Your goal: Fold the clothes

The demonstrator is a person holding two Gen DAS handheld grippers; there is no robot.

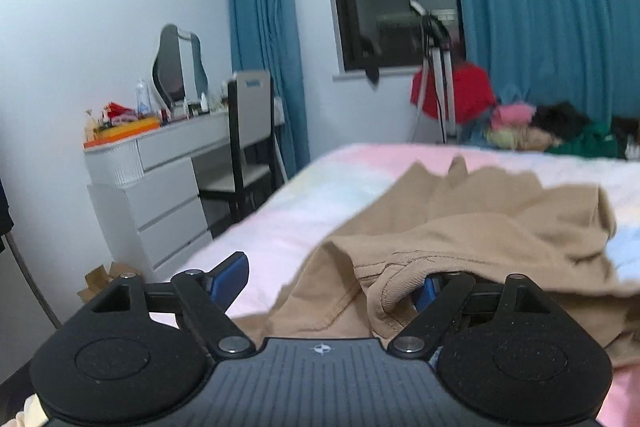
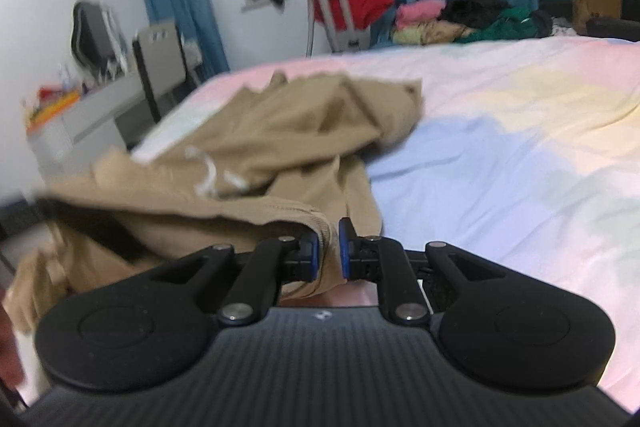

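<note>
Tan cotton garment [image 2: 256,147], crumpled and ribbed along one hem, lies on the bed with the pastel pink, blue and yellow sheet [image 2: 500,155], toward the bed's left side in the right wrist view. Its near edge hangs over toward both cameras. The right claw [image 2: 329,247] pinches a ribbed fold of this cloth between its blue pads, which stand only a narrow gap apart with the fabric filling it. The left claw [image 1: 328,283] is spread wide: its left blue finger [image 1: 228,279] stands free above the pink sheet, while the other finger is partly buried under a fold of the tan cloth, so the cloth drapes over it rather than being squeezed. Beyond the bed stand a grey dresser with drawers [image 1: 160,195], teal curtains [image 1: 552,11] and a heap of coloured clothes [image 2: 452,17].
</note>
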